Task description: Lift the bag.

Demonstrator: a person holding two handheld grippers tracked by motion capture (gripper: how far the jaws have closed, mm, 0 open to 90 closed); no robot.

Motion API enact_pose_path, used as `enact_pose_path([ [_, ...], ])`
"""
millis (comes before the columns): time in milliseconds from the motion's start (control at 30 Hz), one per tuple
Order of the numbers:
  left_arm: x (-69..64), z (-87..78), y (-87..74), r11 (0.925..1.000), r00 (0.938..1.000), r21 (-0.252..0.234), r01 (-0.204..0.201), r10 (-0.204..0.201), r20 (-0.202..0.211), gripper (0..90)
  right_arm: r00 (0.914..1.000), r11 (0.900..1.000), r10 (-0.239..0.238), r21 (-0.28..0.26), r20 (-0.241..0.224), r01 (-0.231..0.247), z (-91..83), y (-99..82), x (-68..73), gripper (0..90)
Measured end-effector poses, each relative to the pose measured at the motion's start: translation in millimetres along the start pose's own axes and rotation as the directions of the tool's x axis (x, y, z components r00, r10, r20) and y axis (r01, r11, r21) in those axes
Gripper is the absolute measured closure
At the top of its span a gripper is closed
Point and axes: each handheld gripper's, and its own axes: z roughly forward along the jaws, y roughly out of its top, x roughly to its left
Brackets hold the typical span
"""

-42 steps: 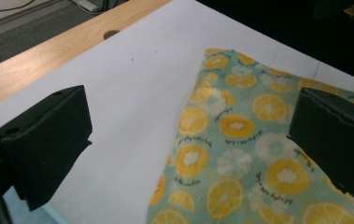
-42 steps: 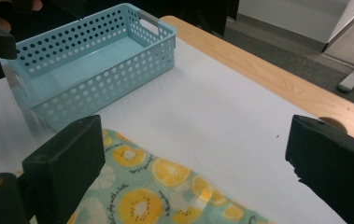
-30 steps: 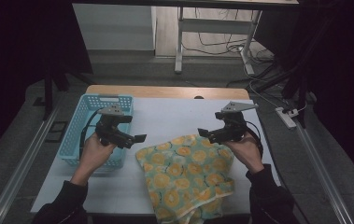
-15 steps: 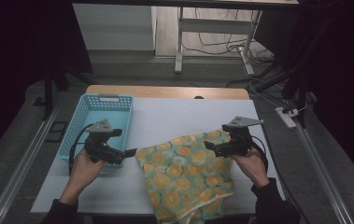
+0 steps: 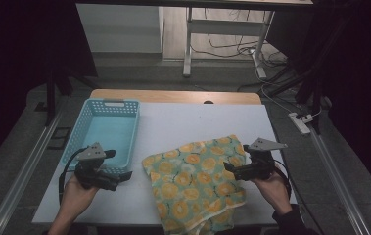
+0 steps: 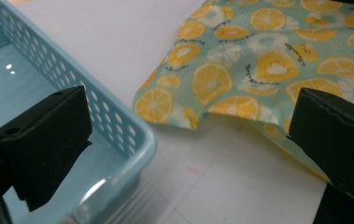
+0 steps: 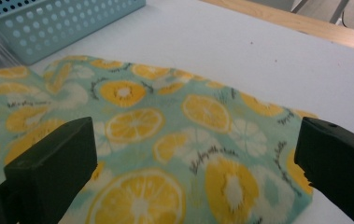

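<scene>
The citrus-print cloth (image 5: 195,183) is lying spread on the white table (image 5: 193,122), its near edge drooping over the table's near side, right of the blue perforated basket (image 5: 105,131). Both grippers are hanging released: the left gripper (image 5: 124,175) beside the cloth's left corner, the right gripper (image 5: 228,168) over its right edge. Judging by this, the grasp is just starting; next, each needs closing on a corner.

Lemon-print cloth (image 5: 195,183) lies rumpled, overhanging the table's near edge.
</scene>
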Motion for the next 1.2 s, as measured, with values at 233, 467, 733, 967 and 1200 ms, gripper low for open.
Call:
enact_pose_path([
  [233, -3.4, -9.2, -21.5, 0.9993, 0.9992, 0.001, 0.038, -0.038, -0.012, 0.0, 0.9995, 0.9999, 0.012, 0.012, 0.028, -0.012, -15.2, -21.2, 2.4, 0.0],
  [467, -5.8, -20.6, -42.4, 0.9969, 0.9964, -0.006, 0.078, -0.078, -0.033, 0.0, 0.9974, 0.9993, 0.036, 0.007, 0.063, -0.037, -31.6, -41.1, 2.9, 0.0],
  [733, -6.8, -32.8, -63.6, 0.993, 0.9916, -0.019, 0.116, -0.117, -0.054, 0.0, 0.9934, 0.9981, 0.058, 0.016, 0.099, -0.06, -46.2, -62.5, 4.0, 0.0],
  [967, -7.5, -36.2, -80.4, 0.9914, 0.9874, 0.007, 0.131, -0.13, -0.091, 0.0, 0.9903, 0.996, 0.067, 0.051, 0.122, -0.074, -50.9, -81.4, 6.1, 0.0],
  [1200, -2.9, -35.4, -96.5, 0.9868, 0.9788, 0.058, 0.151, -0.141, -0.148, 0.0, 0.9883, 0.9906, 0.083, 0.098, 0.128, -0.095, -54.1, -99.0, 7.6, 0.0],
])
